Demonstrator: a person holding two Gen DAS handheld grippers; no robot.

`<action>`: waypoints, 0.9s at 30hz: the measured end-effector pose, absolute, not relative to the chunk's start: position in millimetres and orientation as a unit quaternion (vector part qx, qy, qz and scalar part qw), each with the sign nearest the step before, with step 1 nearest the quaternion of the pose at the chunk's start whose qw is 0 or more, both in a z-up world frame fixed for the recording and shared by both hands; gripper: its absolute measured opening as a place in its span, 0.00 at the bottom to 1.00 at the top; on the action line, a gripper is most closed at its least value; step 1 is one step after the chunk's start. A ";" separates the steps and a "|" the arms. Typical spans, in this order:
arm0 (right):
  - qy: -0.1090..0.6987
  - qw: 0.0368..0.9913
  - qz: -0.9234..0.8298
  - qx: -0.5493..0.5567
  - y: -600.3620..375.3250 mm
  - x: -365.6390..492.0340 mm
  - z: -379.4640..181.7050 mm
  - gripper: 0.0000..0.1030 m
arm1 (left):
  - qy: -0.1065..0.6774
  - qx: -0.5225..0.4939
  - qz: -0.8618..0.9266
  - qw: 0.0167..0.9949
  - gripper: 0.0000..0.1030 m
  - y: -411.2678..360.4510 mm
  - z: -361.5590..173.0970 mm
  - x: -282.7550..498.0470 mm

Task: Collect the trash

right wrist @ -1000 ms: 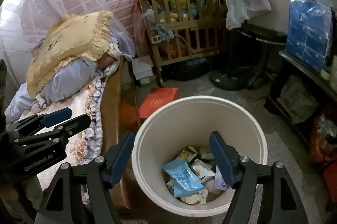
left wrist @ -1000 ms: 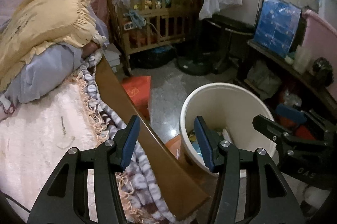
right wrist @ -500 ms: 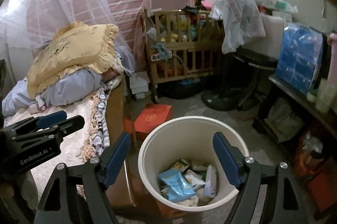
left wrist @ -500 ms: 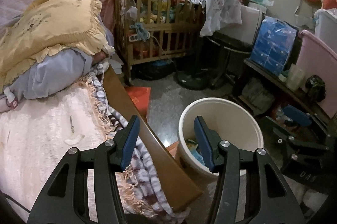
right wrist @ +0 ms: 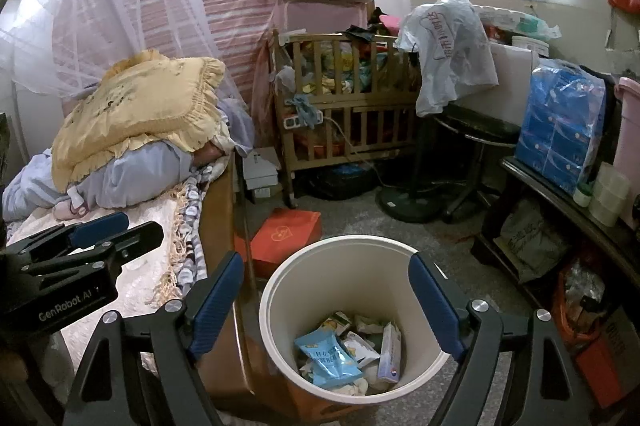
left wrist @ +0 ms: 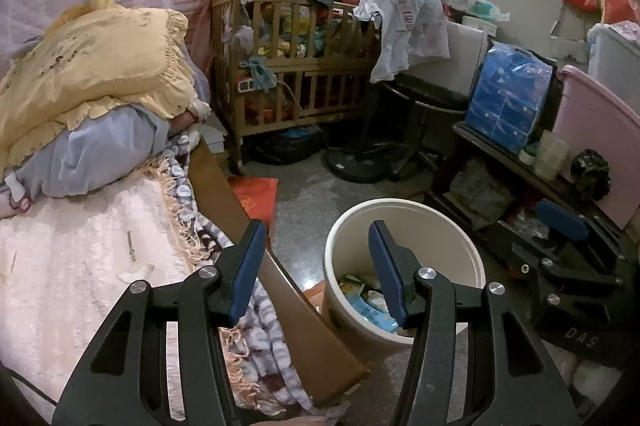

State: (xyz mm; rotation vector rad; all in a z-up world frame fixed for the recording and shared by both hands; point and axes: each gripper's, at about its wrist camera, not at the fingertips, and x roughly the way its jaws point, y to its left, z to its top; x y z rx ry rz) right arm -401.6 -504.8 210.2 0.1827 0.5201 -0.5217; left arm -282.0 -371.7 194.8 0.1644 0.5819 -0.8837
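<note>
A white trash bucket (right wrist: 320,266) stands on the floor beside the bed and holds wrappers, among them a blue snack bag (right wrist: 330,358) and a small carton (right wrist: 390,354). It also shows in the left wrist view (left wrist: 440,222). My right gripper (right wrist: 326,300) is open and empty, above the bucket's mouth. My left gripper (left wrist: 318,268) is open and empty, above the bed's wooden edge (left wrist: 288,290), left of the bucket. A small white scrap (left wrist: 134,268) lies on the pink bedspread.
The bed (left wrist: 60,266) with a yellow pillow (left wrist: 92,65) fills the left. A wooden crib (left wrist: 296,65), a stool (left wrist: 424,97), a red box (right wrist: 286,236) on the floor and a dark shelf (right wrist: 560,201) with a blue pack ring the grey floor (left wrist: 312,193).
Both grippers have drawn back and risen from the bucket, which now looks smaller and lower. Both stay open and empty.
</note>
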 end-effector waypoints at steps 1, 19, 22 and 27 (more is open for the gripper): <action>0.254 0.929 -0.254 0.089 -505.3 -401.7 210.5 0.81 | 0.277 0.078 -0.422 0.860 0.50 -371.9 195.0 -282.1; 0.259 0.928 -0.252 0.088 -503.1 -398.7 213.9 0.82 | 0.281 0.077 -0.424 0.858 0.50 -372.3 193.9 -282.2; 0.262 0.928 -0.250 0.089 -503.0 -397.3 211.4 0.82 | 0.282 0.078 -0.423 0.858 0.50 -373.6 192.2 -285.0; 0.263 0.928 -0.249 0.090 -503.3 -395.9 209.4 0.82 | 0.282 0.078 -0.423 0.857 0.50 -374.1 191.4 -285.7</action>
